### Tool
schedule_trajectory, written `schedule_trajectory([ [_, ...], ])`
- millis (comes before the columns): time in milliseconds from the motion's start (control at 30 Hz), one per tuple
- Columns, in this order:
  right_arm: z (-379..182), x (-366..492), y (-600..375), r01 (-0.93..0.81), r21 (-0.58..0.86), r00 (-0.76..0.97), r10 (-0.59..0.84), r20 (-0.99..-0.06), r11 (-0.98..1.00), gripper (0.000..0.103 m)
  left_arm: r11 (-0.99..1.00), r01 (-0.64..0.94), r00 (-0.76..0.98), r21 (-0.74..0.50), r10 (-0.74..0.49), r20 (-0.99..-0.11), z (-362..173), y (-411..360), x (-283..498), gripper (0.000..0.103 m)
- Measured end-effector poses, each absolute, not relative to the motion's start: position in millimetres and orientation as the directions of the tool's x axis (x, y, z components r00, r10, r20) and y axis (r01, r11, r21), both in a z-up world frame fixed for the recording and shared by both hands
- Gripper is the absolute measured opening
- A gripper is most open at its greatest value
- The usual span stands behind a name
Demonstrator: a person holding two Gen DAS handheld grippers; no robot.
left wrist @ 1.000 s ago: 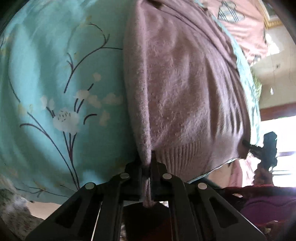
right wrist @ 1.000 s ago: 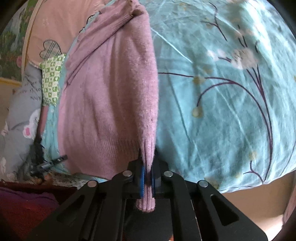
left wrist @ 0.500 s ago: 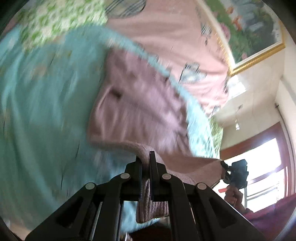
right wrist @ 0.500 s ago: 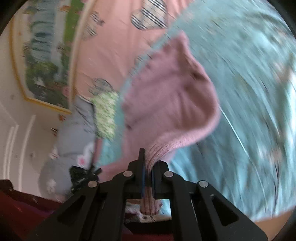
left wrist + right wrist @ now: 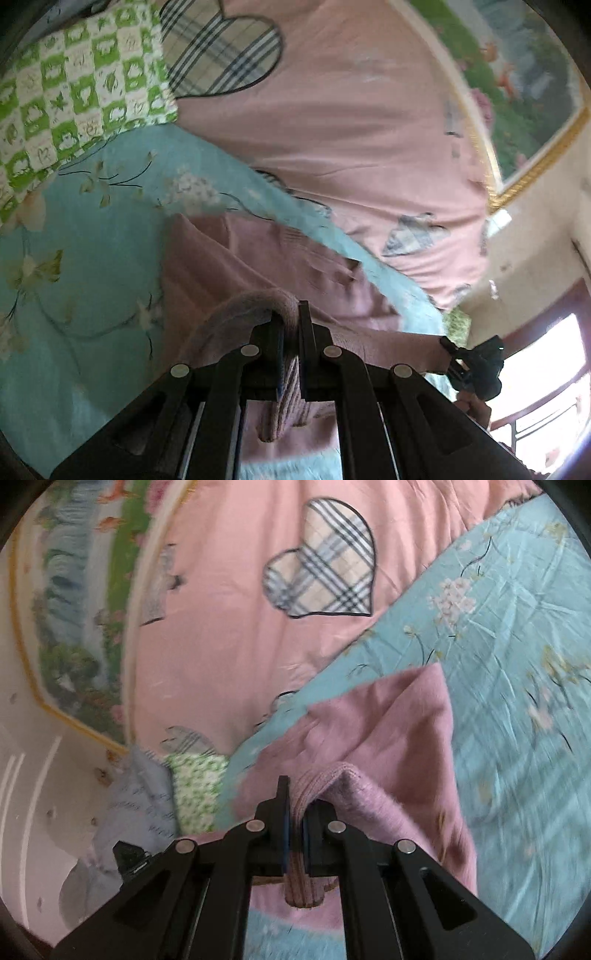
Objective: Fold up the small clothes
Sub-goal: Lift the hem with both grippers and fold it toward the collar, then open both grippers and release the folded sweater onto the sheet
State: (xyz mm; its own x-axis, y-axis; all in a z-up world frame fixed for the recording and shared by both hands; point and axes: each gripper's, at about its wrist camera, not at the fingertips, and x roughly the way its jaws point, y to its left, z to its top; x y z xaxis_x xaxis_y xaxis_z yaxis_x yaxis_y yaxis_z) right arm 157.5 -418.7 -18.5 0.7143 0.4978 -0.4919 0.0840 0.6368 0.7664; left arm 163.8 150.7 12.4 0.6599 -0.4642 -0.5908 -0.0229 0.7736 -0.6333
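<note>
The left gripper (image 5: 291, 332) is pinching the ribbed hem of the mauve sweater (image 5: 229, 258) tight, and the right gripper (image 5: 295, 812) is clamping the same hem at the other corner. The sweater is draping away toward twelve o'clock over the turquoise floral sheet (image 5: 74, 258), with a pink quilt (image 5: 221, 609) lying beyond at twelve.

Left tool (image 5: 291, 332) clamping mauve sweater hem (image 5: 284, 391)
</note>
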Motion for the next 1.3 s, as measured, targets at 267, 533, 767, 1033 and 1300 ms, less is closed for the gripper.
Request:
schedule_trajectory([
  [267,-65,218,-431,0.173,0.707,0.654,0.457,-0.603,0.685,0.006,0.78,-0.15,0.635,-0.607,-0.395,-0.664,-43,160,215,0.003],
  [533,-92,238,-440,0.217,0.656,0.603,0.43,-0.672,0.723,0.006,0.812,-0.219,0.575,-0.541,-0.34,-0.744,-85,159,243,0.003],
  [767,-95,241,-443,0.257,0.654,0.575,0.431,-0.695,0.711,0.011,0.837,-0.194,0.525,-0.511,-0.352,-0.775,-80,149,246,0.016],
  [1033,-41,192,-451,0.24,0.619,0.691,0.316,-0.65,0.747,0.046,0.888,-0.01,0.463,-0.46,-0.404,-0.789,-41,109,186,0.048],
  [1300,-63,183,-297,-0.228,0.424,0.361,0.481,-0.799,0.876,0.046,0.881,0.321,0.254,-0.347,-0.433,-0.865,-77,-27,175,0.047],
])
